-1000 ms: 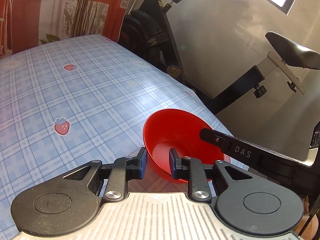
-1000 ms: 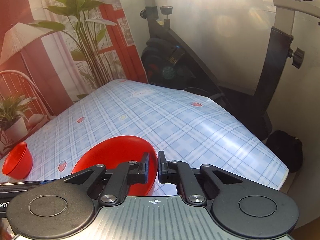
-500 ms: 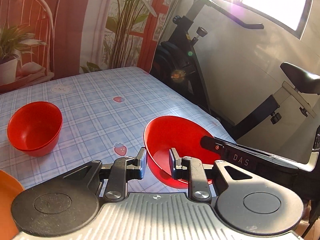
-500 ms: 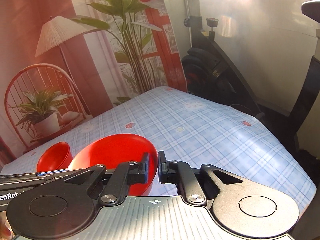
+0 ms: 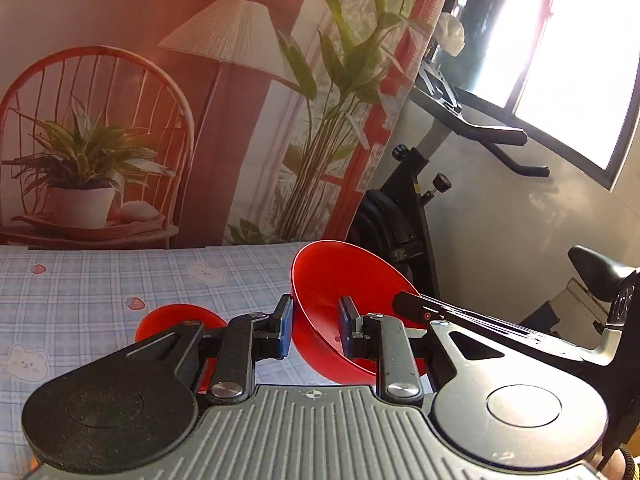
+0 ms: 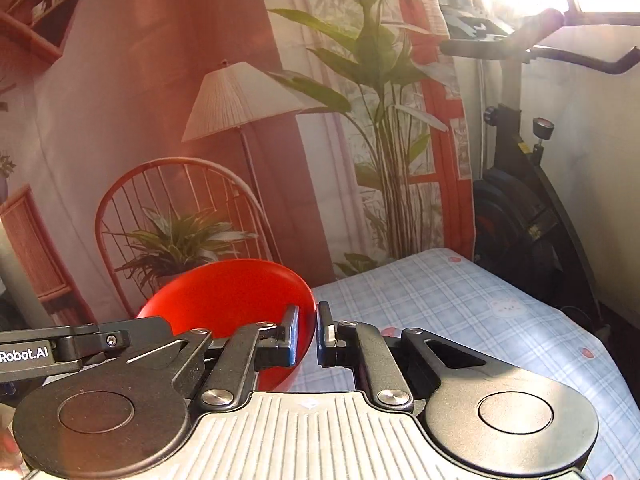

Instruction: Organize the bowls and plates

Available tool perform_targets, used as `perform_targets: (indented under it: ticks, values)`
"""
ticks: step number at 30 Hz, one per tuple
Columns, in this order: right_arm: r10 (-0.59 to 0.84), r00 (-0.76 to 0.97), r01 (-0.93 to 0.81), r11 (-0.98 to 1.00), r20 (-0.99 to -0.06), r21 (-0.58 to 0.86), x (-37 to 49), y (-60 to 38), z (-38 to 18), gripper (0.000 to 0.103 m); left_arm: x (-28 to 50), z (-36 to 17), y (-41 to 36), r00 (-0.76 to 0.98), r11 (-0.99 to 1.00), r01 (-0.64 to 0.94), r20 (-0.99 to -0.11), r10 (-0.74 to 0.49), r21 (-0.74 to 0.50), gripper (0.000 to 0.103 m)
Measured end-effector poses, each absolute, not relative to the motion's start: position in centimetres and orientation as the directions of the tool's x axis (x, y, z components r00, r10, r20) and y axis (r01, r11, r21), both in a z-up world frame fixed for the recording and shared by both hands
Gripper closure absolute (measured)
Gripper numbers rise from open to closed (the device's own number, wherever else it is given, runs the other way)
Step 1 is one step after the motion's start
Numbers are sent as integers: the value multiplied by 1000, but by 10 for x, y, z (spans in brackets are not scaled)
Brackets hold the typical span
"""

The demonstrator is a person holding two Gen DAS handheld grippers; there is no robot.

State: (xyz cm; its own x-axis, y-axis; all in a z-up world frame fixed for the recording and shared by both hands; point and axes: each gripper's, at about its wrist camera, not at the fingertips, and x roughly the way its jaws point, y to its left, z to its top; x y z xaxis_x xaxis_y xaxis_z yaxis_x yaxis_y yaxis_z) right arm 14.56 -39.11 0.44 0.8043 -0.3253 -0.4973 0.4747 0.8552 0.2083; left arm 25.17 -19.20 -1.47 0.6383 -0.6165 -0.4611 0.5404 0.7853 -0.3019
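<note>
A large red bowl point(image 5: 340, 284) is held in the air between both grippers, above the blue plaid tablecloth point(image 5: 80, 288). My left gripper point(image 5: 316, 326) is shut on the bowl's left rim, one finger inside and one outside. My right gripper point(image 6: 307, 334) is shut on the same bowl point(image 6: 232, 292) at its right rim. A smaller red bowl point(image 5: 176, 316) sits on the table below and left of the held bowl, partly hidden behind my left gripper's fingers.
An exercise bike point(image 5: 404, 208) stands off the table's right side and also shows in the right wrist view point(image 6: 520, 200). A printed backdrop point(image 5: 120, 120) with chair, lamp and plants hangs behind the table's far edge.
Both grippers have lifted the large red bowl and tilted upward; more of the backdrop shows. The small red bowl now sits lower and closer, behind the left fingers.
</note>
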Motion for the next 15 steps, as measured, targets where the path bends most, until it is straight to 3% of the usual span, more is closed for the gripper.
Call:
perform_targets:
  ticks: [7, 15]
  values:
    - [-283, 842, 404, 895, -459, 188, 190, -369, 23, 95, 255, 20, -164, 702, 812, 535, -412, -581, -234, 78]
    - [-226, 829, 369, 908, -512, 197, 220, -358, -13, 95, 281, -12, -140, 690, 844, 457, -486, -536, -281, 78]
